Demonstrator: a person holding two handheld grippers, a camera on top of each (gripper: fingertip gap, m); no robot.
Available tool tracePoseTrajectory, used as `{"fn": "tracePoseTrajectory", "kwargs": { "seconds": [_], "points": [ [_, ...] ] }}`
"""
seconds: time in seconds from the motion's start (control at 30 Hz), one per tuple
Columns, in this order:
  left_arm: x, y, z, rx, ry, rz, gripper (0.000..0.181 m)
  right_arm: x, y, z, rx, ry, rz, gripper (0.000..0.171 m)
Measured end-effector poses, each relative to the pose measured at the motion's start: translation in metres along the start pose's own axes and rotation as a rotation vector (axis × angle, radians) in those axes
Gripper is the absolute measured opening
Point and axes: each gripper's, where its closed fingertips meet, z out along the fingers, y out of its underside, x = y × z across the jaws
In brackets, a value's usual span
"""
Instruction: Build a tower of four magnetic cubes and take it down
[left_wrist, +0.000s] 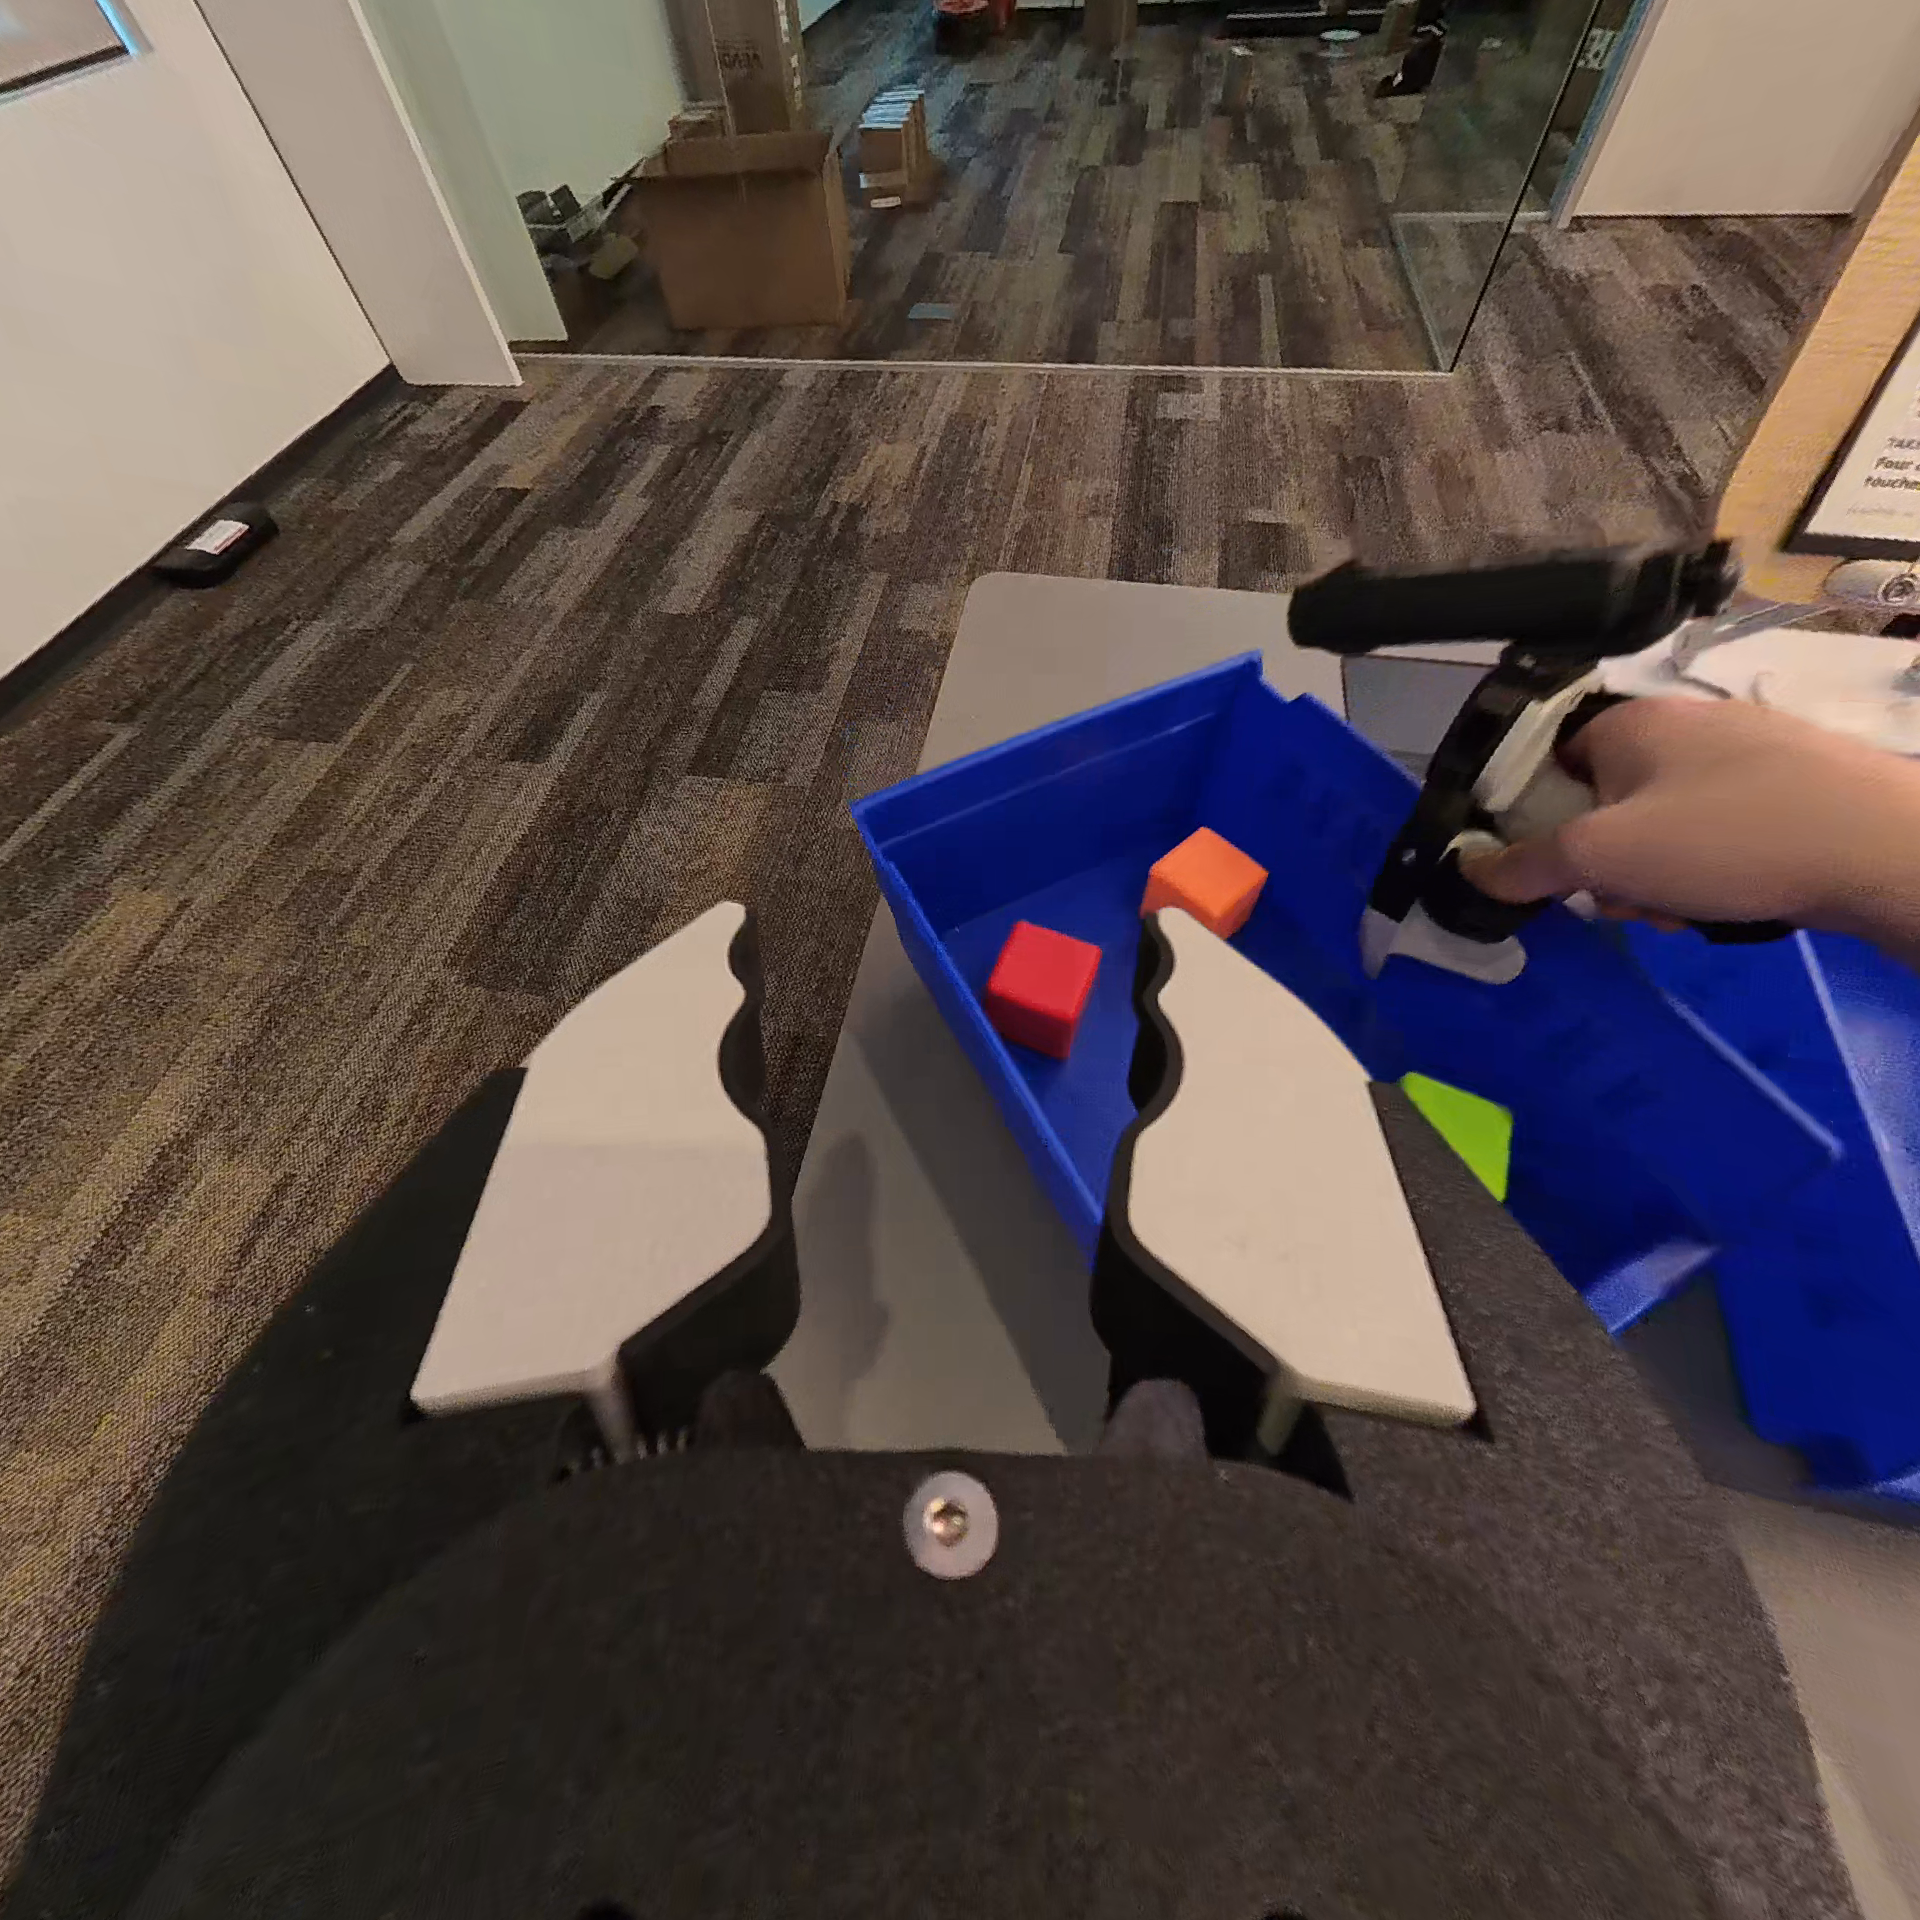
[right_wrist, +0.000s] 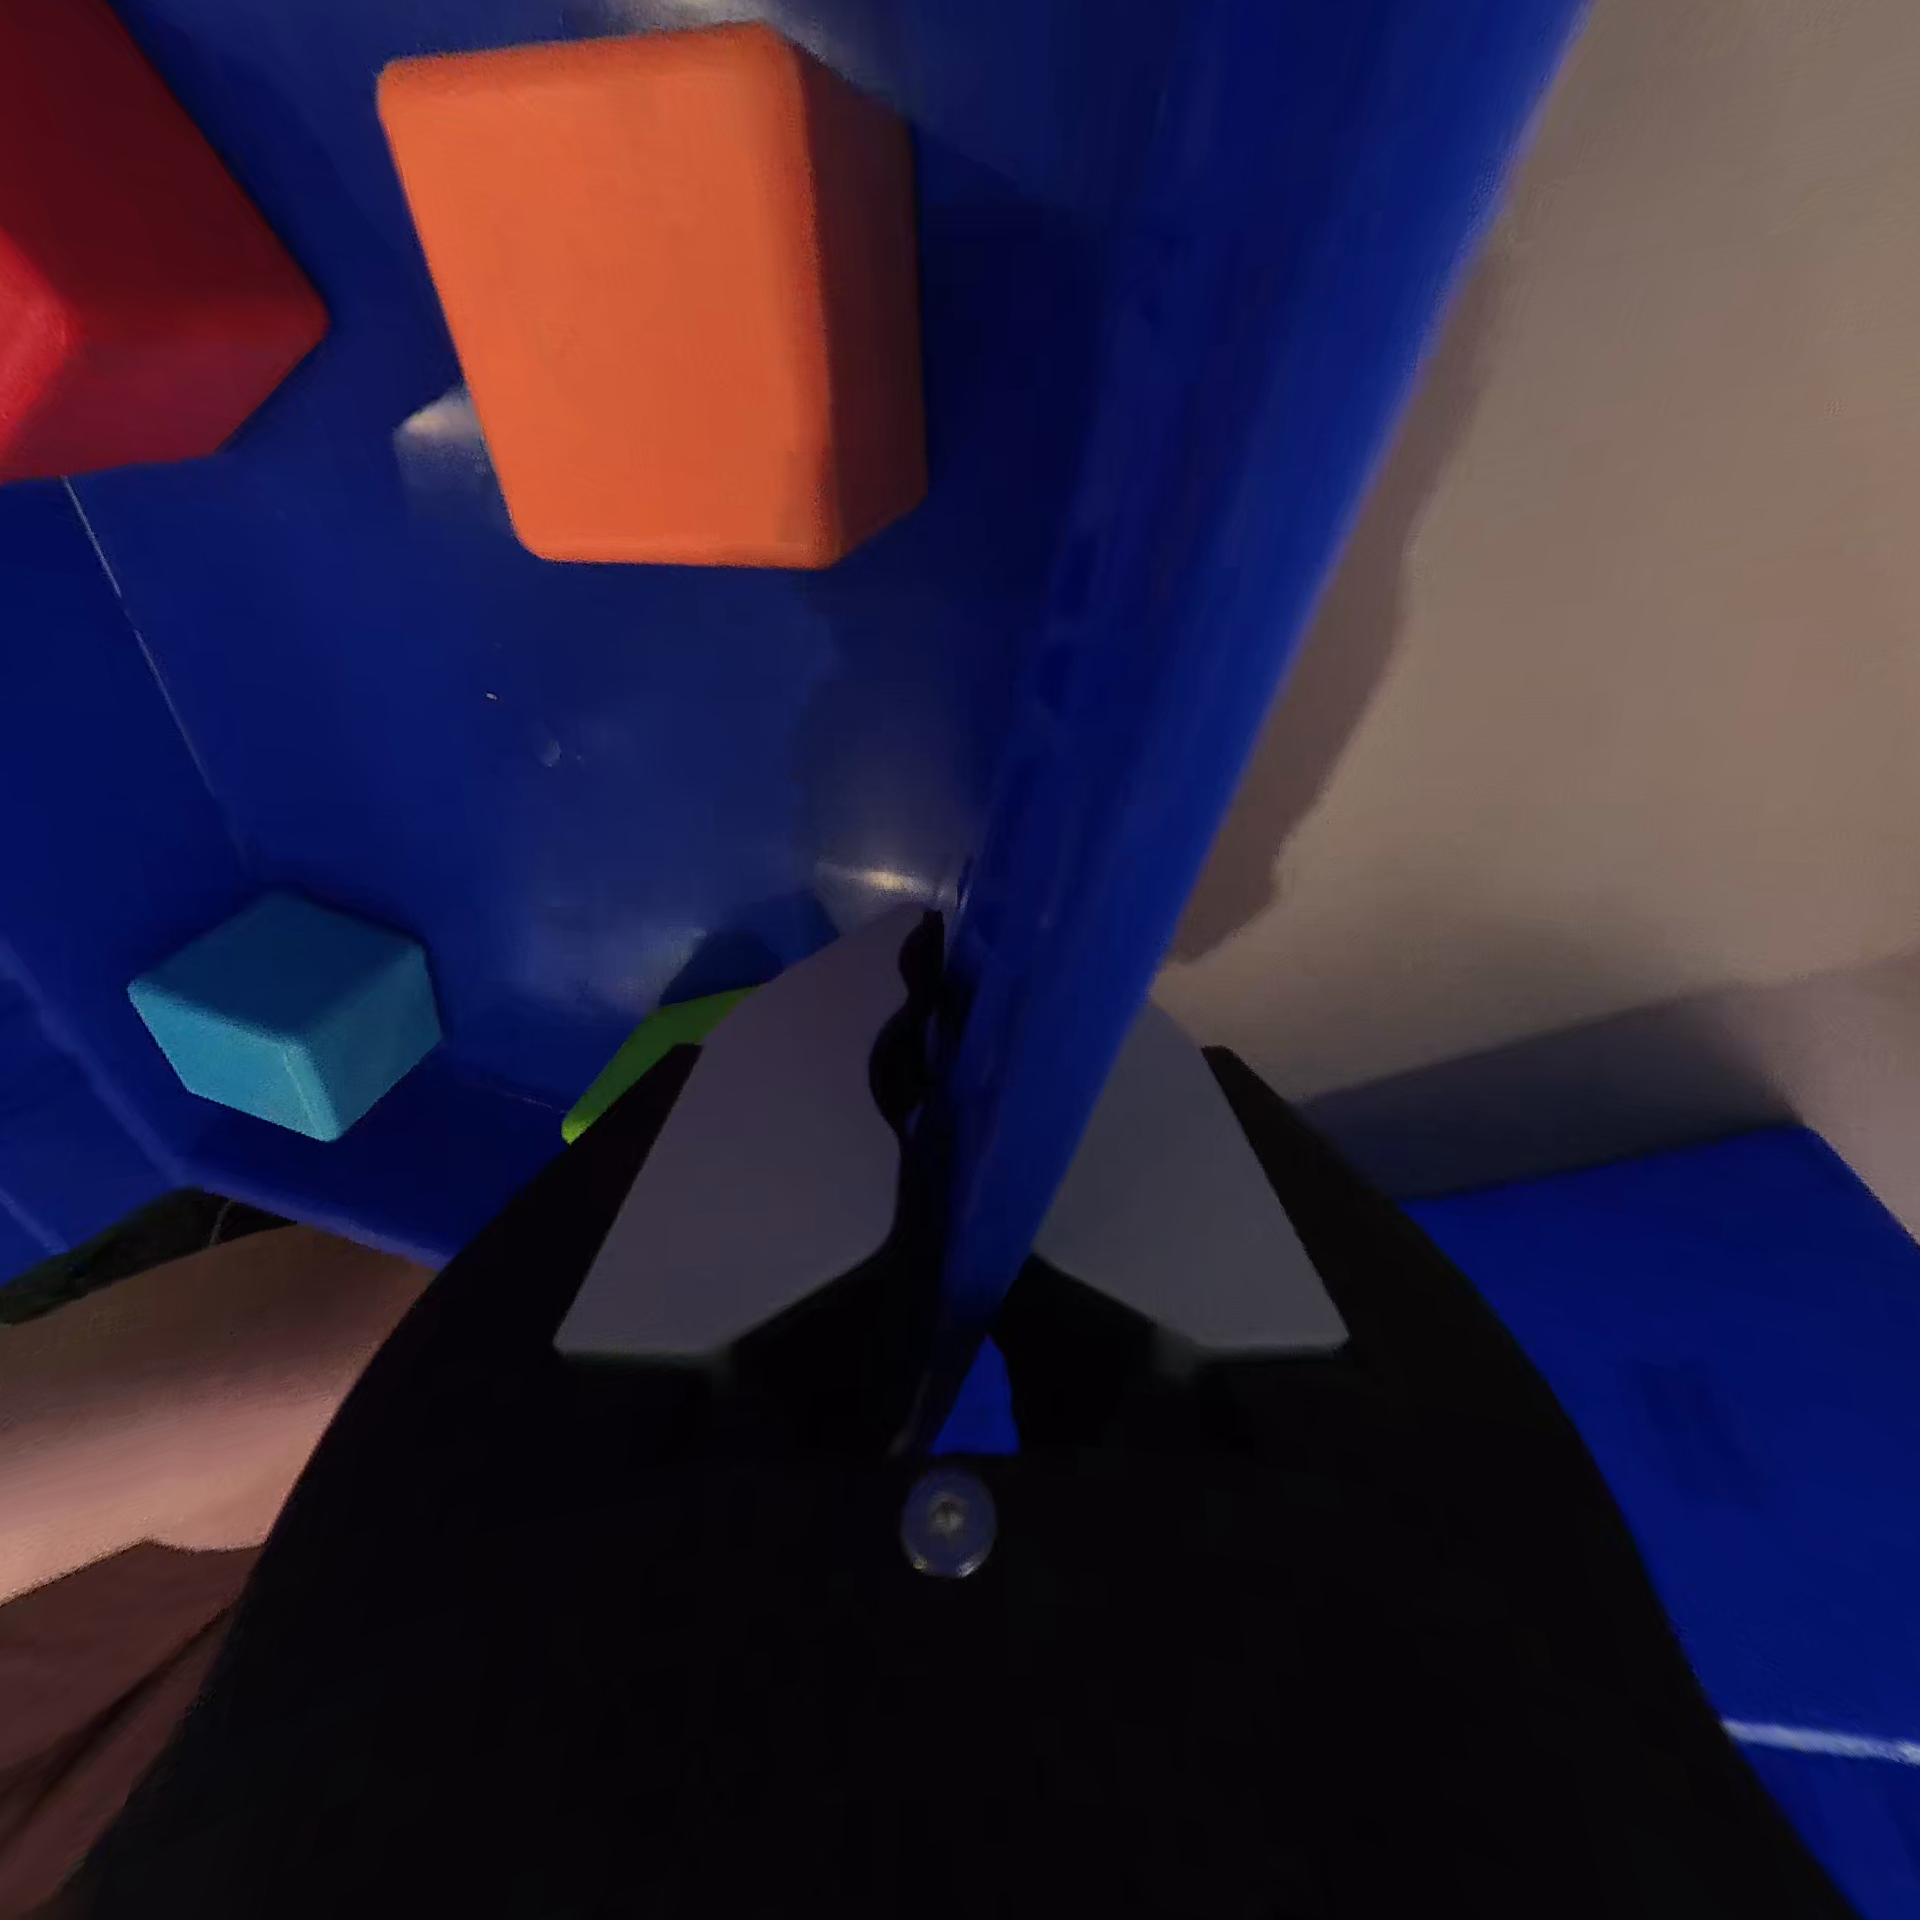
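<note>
Right gripper (right_wrist: 961, 997) clenched on the blue bin (right_wrist: 1122, 623) wall at frame center — left gripper (left_wrist: 940, 935) released, empty, lower middle.

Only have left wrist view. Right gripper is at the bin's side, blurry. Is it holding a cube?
Observer: No cube. The right gripper is shut on the wall of the blue bin, one finger inside, one outside.
Operator: I count three cubes. A fourth?
Observer: Yes, a light blue cube lies on the bin floor.
Operator: Green one free?
Observer: The green cube is mostly hidden behind the inside finger; cannot tell if they touch.
</note>
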Motion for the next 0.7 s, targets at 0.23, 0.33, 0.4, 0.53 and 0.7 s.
{"fn": "tracePoseTrajectory", "kwargs": {
  "seconds": [0.23,0.33,0.4,0.53,0.7],
  "points": [
    [0.004,0.011,0.015,-0.067,0.03,0.009,0.071,0.003,0.0,-0.008,0.146,0.062,-0.072,0.021],
    [0.0,0.015,0.017,-0.085,0.024,0.0,0.072,0.011,0.008,-0.067,0.465,0.204,-0.18,0.04],
    [-0.002,0.015,0.017,-0.085,0.023,-0.011,0.072,0.036,0.037,-0.113,0.673,0.394,-0.214,0.04],
    [0.0,0.014,0.017,-0.086,0.031,-0.007,0.072,0.135,0.149,-0.145,0.693,0.679,-0.019,0.066],
    [0.004,0.011,0.018,-0.085,0.024,-0.005,0.072,0.205,0.259,-0.091,0.505,0.424,0.392,0.066]
  ]
}}
